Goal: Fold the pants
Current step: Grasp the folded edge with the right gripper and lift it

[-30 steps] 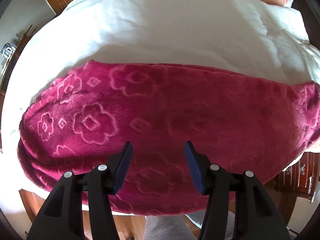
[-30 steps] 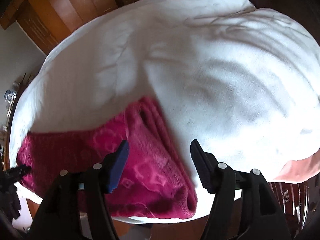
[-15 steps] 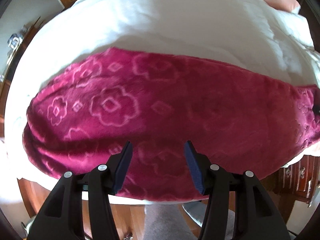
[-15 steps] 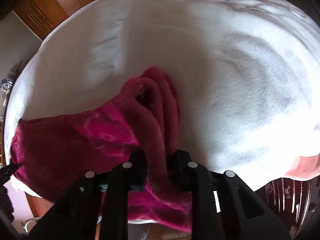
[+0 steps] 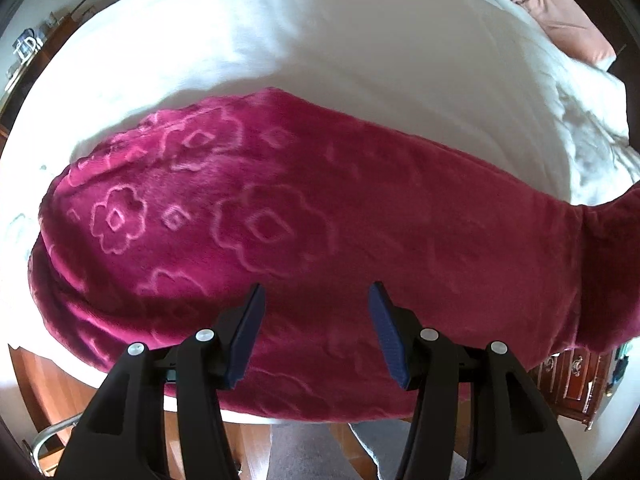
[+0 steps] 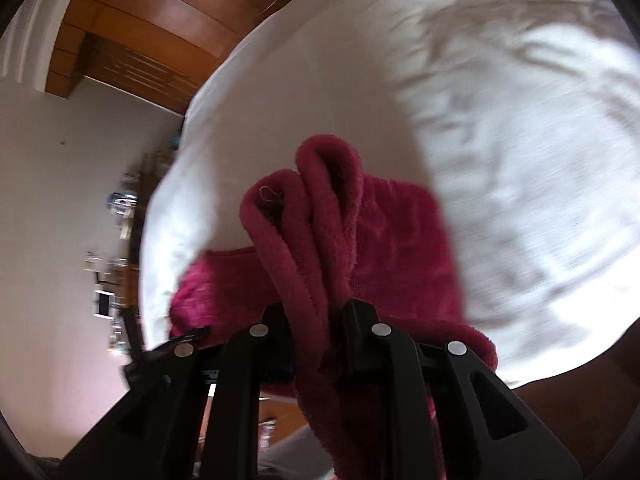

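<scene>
Fleece pants, magenta with an embossed flower pattern, lie folded lengthwise across the near edge of a white bed. My left gripper is open and hovers just above the middle of the pants, touching nothing. My right gripper is shut on the bunched end of the pants and holds it lifted off the bed, the folded edges sticking up between the jaws. In the left wrist view that raised end rises at the far right.
White duvet covers the bed. A pink pillow lies at the far right corner. A wooden wardrobe and a cluttered shelf stand beyond the bed. A carved wooden drawer unit stands at the right.
My right gripper closed on the end of the pants and has lifted and swung it up and left. My left gripper stayed open and moved nearer over the pants.
</scene>
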Available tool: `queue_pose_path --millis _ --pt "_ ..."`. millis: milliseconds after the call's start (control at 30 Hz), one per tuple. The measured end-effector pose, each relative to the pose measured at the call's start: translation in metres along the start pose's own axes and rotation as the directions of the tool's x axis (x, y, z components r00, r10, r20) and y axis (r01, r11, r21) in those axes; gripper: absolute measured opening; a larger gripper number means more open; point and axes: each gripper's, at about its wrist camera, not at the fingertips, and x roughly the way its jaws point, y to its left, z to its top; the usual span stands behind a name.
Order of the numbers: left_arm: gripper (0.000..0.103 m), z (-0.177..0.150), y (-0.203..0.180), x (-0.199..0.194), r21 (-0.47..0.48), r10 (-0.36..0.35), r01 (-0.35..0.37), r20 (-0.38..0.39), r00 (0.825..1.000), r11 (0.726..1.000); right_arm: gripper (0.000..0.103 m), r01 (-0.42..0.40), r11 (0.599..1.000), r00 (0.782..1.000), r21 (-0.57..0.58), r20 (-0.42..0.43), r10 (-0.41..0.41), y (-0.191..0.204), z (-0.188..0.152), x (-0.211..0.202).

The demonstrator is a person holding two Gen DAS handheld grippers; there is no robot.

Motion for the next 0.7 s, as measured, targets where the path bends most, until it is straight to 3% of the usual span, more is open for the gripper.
queue_pose_path --millis 133,367,533,700 --pt "0.054 0.009 0.028 0.002 -0.009 -0.021 0.021 -0.001 1.000 1.000 0.017 -0.045 0.999 0.998 0.019 -0.041 0.046 0.038 -0.009 0.038" --pt "0.054 0.021 0.082 0.005 -0.027 -0.036 0.036 -0.007 0.999 0.999 0.017 -0.031 1.000 0.989 -0.001 -0.145 0.031 0.094 -0.040 0.114" --pt "0.054 0.028 0.119 0.010 -0.042 -0.041 0.040 -0.015 0.999 0.998 0.017 -0.018 1.000 0.984 0.019 -0.177 0.022 0.105 -0.052 0.152" --pt "0.054 0.029 0.147 0.019 -0.052 -0.044 0.042 -0.036 0.998 0.998 0.017 0.059 0.998 0.977 0.033 -0.205 -0.051 0.106 -0.059 0.187"
